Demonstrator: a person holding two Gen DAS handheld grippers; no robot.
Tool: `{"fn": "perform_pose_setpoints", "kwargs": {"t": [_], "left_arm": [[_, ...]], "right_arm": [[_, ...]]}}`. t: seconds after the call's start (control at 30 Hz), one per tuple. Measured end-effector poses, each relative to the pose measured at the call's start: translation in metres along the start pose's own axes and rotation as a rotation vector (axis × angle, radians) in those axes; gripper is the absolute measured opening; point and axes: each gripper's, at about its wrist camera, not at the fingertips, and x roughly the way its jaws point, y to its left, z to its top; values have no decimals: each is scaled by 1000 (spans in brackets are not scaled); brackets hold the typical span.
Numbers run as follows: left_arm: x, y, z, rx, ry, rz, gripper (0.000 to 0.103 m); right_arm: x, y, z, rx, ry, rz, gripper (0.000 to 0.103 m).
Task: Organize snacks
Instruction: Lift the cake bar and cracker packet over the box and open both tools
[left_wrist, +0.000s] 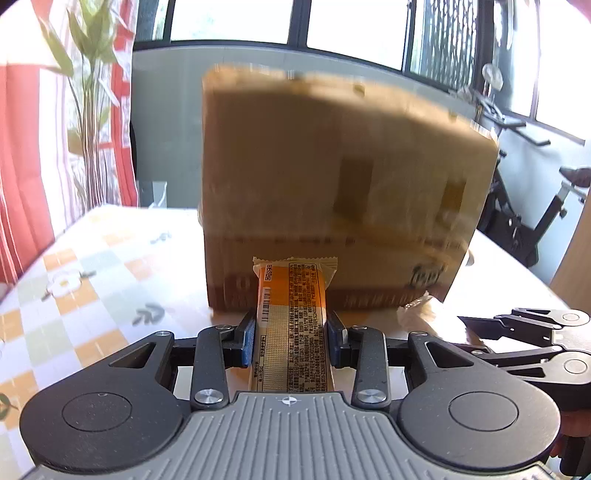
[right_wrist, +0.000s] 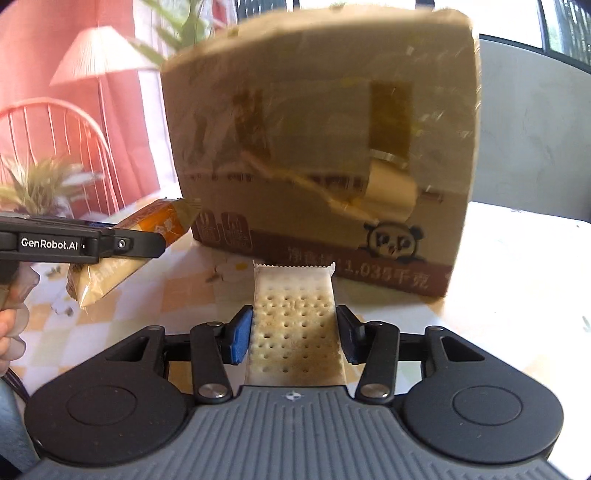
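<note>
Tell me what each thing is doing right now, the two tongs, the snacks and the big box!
Left tongs: shut on the orange snack packet.
Orange snack packet: held sideways between the pads, printed back facing up.
Right tongs: shut on the cracker packet.
Cracker packet: held flat, see-through wrapper, crackers showing.
Cardboard box: standing on the table, blurred; top not visible.
Table: covered by a checked cloth.

- Home living space, not a lab or shop.
- Counter (left_wrist: 92, 266) under a checked, flower-print cloth.
- Exercise bike (left_wrist: 524, 206) at 3 o'clock, by big windows (left_wrist: 351, 22).
- Red striped curtain (left_wrist: 22, 166) and leafy plant (left_wrist: 88, 74) at 10 o'clock.
- Floor lamp (right_wrist: 98, 51) with pleated shade, right wrist view, 10 o'clock.
</note>
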Motion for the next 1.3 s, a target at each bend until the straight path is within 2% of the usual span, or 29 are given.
{"fn": "perform_pose_setpoints", "kwargs": {"t": [0.3,0.53,0.73,0.83,1.03,1.27,1.3], "left_arm": [[-34,-8,47,-4,-114,-20,38],[-44,-29,95,42,-222,-61,38],[-20,-49,148,92,-305,-80,38],[7,-60,165,121,-298,-65,38],[56,-67,185,90,-225,-17,38],[78,-69,186,77,-165,18,39],[81,-68,186,74,-155,11,44]], "right_arm": [[-49,5,42,16,-115,46,49],[-75,-1,111,-14,-270,65,49],[-56,-19,171,-67,-325,-24,49],[-29,-37,192,-43,-304,-62,49],[16,-53,201,-40,-220,-135,49],[31,-64,196,-5,-174,-146,50],[32,-67,195,9,-170,-144,50]]}}
